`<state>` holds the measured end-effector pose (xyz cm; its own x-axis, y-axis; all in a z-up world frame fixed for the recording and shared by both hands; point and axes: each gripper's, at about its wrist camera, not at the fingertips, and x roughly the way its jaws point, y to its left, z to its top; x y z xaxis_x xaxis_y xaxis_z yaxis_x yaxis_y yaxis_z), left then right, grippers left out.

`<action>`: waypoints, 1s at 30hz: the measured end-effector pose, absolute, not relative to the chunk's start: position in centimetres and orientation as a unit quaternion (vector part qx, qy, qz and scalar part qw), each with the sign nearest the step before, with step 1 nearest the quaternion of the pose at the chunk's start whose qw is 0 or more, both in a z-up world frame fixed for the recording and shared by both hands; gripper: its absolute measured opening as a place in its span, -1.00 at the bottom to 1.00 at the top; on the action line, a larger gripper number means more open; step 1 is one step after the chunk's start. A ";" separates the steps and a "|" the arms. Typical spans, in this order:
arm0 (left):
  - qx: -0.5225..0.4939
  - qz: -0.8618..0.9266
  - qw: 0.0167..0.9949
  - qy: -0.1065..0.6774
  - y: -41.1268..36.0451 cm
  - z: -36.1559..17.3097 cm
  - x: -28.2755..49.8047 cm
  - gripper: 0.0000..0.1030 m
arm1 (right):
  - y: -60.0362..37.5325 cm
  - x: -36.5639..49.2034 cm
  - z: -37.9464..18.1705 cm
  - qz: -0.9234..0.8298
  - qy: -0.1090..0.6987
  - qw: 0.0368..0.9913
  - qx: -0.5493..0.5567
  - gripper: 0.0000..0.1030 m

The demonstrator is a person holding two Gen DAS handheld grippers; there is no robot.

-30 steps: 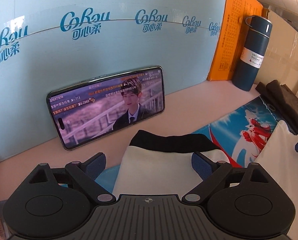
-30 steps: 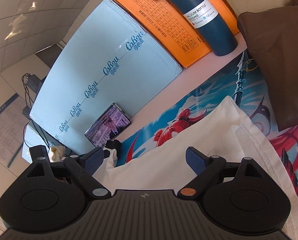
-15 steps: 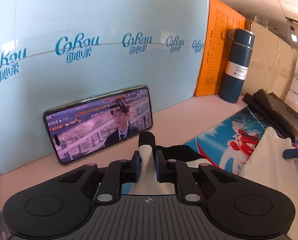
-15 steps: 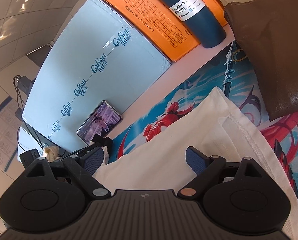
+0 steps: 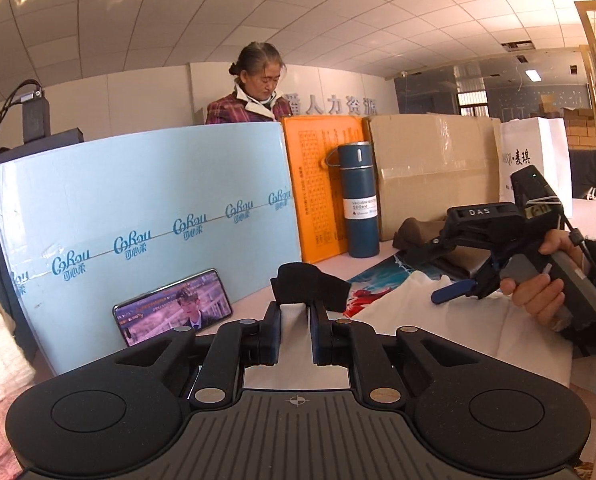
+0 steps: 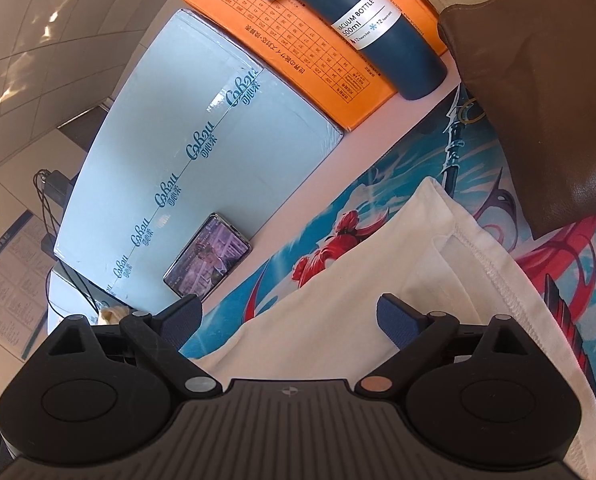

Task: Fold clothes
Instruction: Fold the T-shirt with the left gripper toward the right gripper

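A: The left gripper (image 5: 294,322) is pinching a bunched fold of the white garment (image 5: 426,320) between its two narrow-set fingers, right where the cloth meets its black collar (image 5: 308,286), and the collar is poking up just beyond the tips.

B: And the right gripper (image 6: 291,318) is hanging with its jaws spread wide over the same garment, gripping nothing. In the left wrist view its blue fingertip (image 5: 452,293) is hovering just above the cloth, apart from it as far as can be told.

A: The garment itself is lying across the printed blue mat (image 6: 418,168) on the table, with its stitched hem (image 6: 494,268) running along the right edge and one corner pointing toward the vacuum bottle (image 6: 358,20).

B: It is looking light and limp, so it is likely going to sag and trail wherever it is not being held. One pinch at the collar is probably going to lift only a ridge.

A: The hem is looking like the firmer place to take hold, since the doubled stitching is giving the pads something to bite. A thin single layer may be slipping out.

B: The brown leather piece (image 6: 538,92) is sitting just beside the cloth's far corner, so a dragged fold could be catching on it. The phone (image 6: 207,260) is leaning against the pale blue box (image 6: 201,132), well apart from the cloth.
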<state>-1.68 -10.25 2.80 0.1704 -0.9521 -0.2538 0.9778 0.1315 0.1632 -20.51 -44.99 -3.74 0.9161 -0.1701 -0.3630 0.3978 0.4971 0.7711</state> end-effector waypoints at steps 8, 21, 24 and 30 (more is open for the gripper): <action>0.019 -0.623 0.777 0.087 -3.3 0.9 -4.1 -0.85 | -45.3 -21.5 -3.9 -0.174 0.100 0.848 0.491 0.84; 0.298 -0.634 0.712 0.043 -8.3 -1.9 -10.4 0.37 | -44.8 -21.4 -3.8 -0.184 0.105 0.855 0.473 0.84; 0.319 -0.619 0.716 0.047 -8.9 -2.3 -10.2 0.37 | -44.8 -21.5 -3.8 -0.183 0.106 0.855 0.473 0.84; 0.343 -0.583 0.735 0.050 -10.0 -2.7 -9.6 0.37 | -44.8 -21.4 -3.8 -0.183 0.108 0.856 0.472 0.84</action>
